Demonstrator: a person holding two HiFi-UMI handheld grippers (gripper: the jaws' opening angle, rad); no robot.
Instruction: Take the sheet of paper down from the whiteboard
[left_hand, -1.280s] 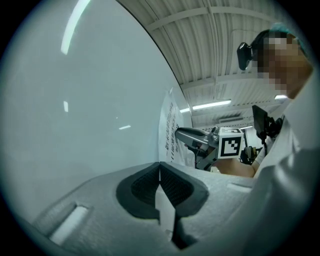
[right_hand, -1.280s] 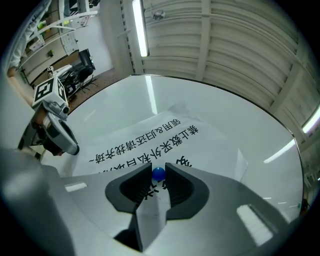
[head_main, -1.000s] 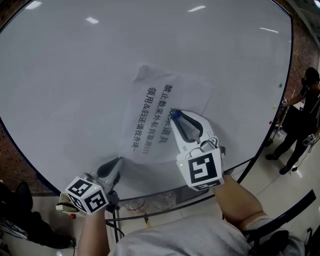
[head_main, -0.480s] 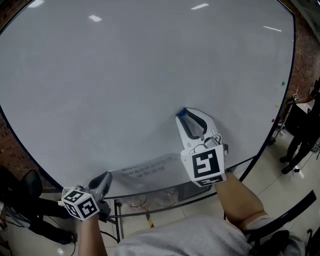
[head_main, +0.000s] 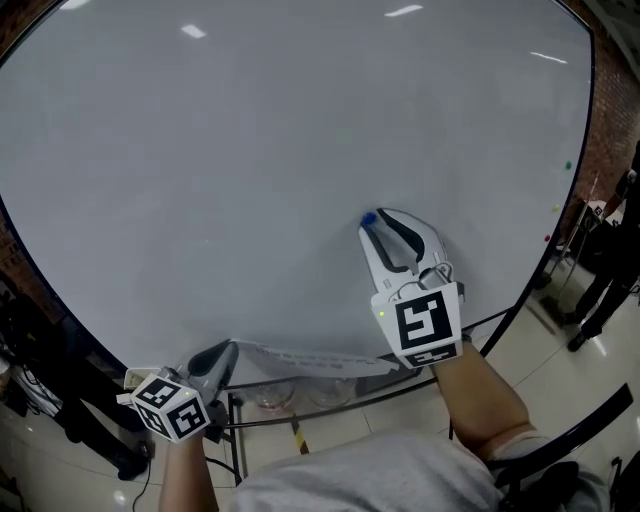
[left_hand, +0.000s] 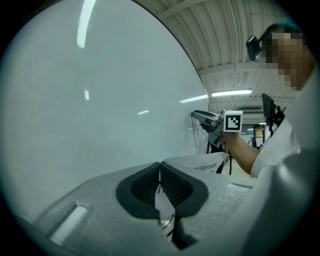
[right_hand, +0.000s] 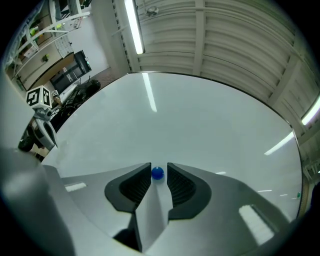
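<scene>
**A:** What fills the view?

**B:** The whiteboard (head_main: 250, 150), and its face is bare. The sheet of paper (head_main: 320, 357) is off it. It hangs in the air along the board's lower edge, almost edge-on in the head view.

**A:** What holds it?

**B:** The left gripper (head_main: 225, 350). Its jaws are closed flat on one end of the sheet. The rest runs out unsupported toward the right gripper's side, with some print showing.

**A:** And the right gripper?

**B:** The right gripper (head_main: 372, 222) sits higher, with its tips close to the board. I cannot tell whether they touch it. Its jaws are narrowed onto a small blue magnet (right_hand: 157, 173), pinched right at the tips.

**A:** How will the sheet behave?

**B:** I'd say it is light and limp. Held at one end it will droop and flutter, and a jerk could tear it or slide it out. The best hold is a flat pinch well in from the edge. A second hold on the far end would keep it level, but the right jaws are busy with the magnet.
</scene>
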